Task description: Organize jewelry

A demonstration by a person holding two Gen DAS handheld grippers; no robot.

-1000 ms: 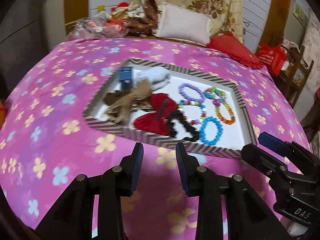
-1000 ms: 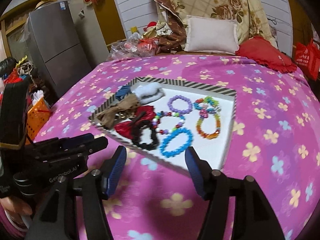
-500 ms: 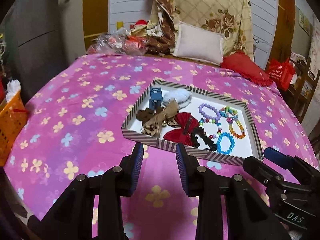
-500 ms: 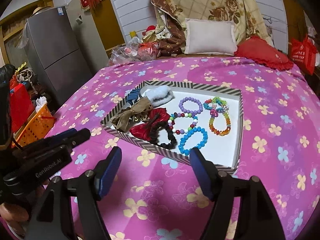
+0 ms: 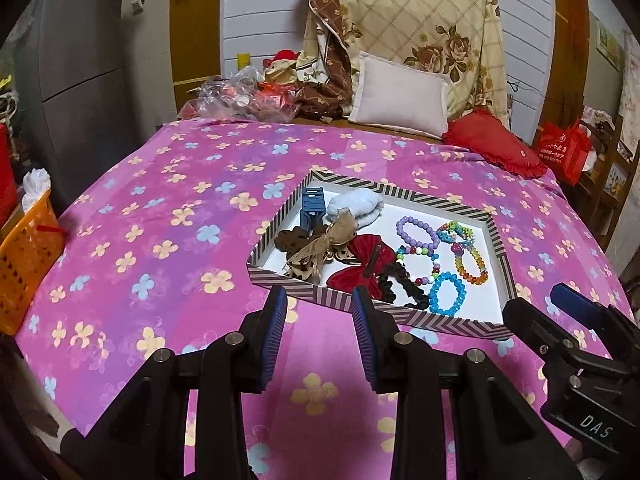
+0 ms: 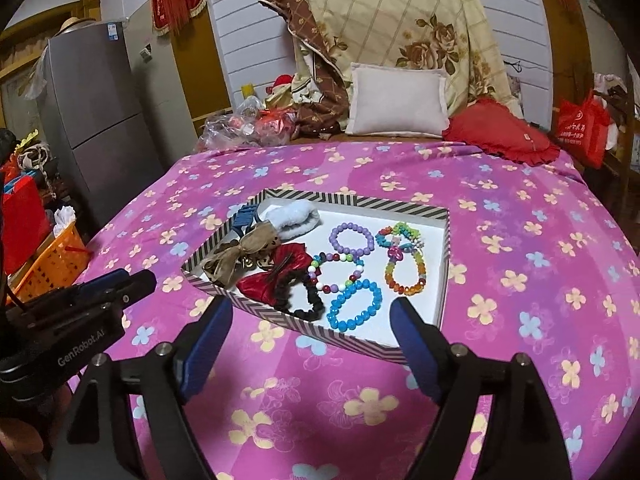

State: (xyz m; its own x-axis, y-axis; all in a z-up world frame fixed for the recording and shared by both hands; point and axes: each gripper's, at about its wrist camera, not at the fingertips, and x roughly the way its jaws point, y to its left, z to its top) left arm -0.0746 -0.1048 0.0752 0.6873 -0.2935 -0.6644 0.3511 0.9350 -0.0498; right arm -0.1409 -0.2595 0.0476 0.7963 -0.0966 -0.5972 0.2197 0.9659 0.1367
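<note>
Left wrist view: left tool [image 5: 319, 302] spread narrowly, empty, striped tray [image 5: 400, 318] on the bed just ahead and rightward; right wrist view: right tool [image 6: 310, 314] spread wide, empty, blue bracelet [image 6: 354, 305] dead ahead inside the tray's near wall, so judged the nearer.

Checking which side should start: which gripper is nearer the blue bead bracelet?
Right, probably. The right gripper hovers just short of the tray's near rim, with the blue bead bracelet straight ahead. The left gripper faces the red bow's end, bracelet off to its right.
</note>
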